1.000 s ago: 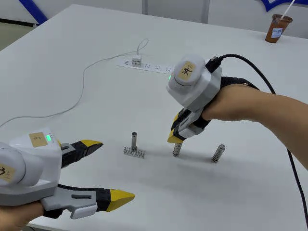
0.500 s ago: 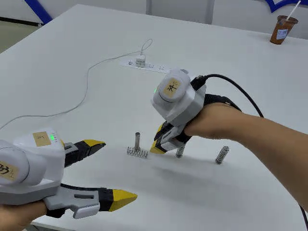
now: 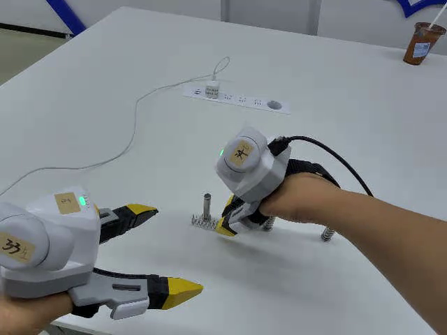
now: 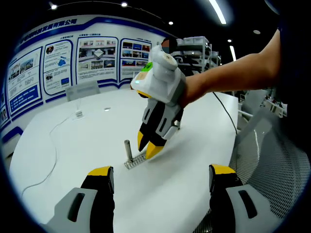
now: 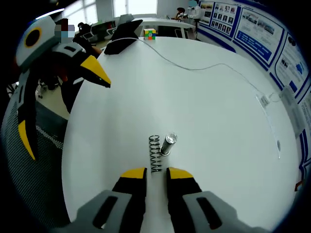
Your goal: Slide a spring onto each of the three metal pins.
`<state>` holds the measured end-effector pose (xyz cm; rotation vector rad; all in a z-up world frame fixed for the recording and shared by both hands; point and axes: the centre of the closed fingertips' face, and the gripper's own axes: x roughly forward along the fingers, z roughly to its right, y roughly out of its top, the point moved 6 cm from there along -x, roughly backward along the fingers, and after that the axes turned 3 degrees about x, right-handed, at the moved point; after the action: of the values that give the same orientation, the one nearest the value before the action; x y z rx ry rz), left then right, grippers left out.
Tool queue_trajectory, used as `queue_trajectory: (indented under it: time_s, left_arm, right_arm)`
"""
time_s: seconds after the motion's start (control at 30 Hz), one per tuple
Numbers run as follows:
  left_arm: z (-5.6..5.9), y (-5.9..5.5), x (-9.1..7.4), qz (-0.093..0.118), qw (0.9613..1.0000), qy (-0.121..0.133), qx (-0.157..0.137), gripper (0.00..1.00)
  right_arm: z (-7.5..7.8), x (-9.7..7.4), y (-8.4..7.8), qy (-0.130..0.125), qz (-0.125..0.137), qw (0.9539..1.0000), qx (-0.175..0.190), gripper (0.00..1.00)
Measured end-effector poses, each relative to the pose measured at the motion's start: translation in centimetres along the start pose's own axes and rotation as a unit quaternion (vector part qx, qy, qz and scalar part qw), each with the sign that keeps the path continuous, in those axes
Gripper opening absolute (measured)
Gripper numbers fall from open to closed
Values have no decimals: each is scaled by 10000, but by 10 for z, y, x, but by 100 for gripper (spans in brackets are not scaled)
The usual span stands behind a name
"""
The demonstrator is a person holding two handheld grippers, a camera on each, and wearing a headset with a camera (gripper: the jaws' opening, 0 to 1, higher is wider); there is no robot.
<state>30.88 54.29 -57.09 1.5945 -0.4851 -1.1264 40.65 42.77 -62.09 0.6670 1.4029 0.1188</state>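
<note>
A bare metal pin [image 3: 207, 204] stands upright on the white table [image 3: 335, 132], with a loose spring [image 3: 202, 222] lying flat at its foot. My right gripper [image 3: 225, 228] points down at the spring's near end, jaws open by a narrow gap with nothing between them. In the right gripper view the spring [image 5: 154, 152] lies just ahead of the right gripper [image 5: 156, 174], beside the pin [image 5: 168, 143]. Two springs stand upright on pins [image 3: 269, 223] [image 3: 327, 234], partly hidden by the hand. My left gripper [image 3: 167, 248] hovers wide open at the near left, holding nothing.
A white power strip [image 3: 237, 99] with a plugged charger and a long white cable [image 3: 119, 153] lies across the far half of the table. A brown drink cup [image 3: 420, 43] stands at the far right. The table's near edge runs just below my left gripper.
My right gripper has moved left and down, from above the middle spring-covered pin to the loose spring beside the bare pin. The left gripper has stayed open in place.
</note>
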Motion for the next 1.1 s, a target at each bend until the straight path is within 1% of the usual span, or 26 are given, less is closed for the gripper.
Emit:
queue_trajectory:
  time_s: [0.23, 0.6, 0.7, 0.83, 0.97, 1.1]
  left_arm:
    - [-1, -1, -1, -12, 10000, 15, -11, 82]
    - [-2, -2, -1, -17, 10000, 23, -42, 82]
    - [-2, -2, -1, -7, 10000, 23, -48, 82]
    - [-1, -3, -1, -8, 10000, 27, -42, 82]
    - [-1, -3, -1, -14, 10000, 26, -51, 82]
    - [0, -3, -1, -1, 10000, 21, -58, 82]
  right_arm:
    - [0, 7, -1, 19, 11, 10000, 55, 15]
    - [-1, 10, -3, 37, -16, 10000, 56, 13]
    - [-1, 10, -3, 22, 17, 10000, 47, 12]
    - [-1, 8, -4, -3, 6, 10000, 9, 12]
    - [-4, 1, -4, -4, -6, 10000, -63, 12]
    - [-7, -5, -3, -8, -45, 9997, -229, 12]
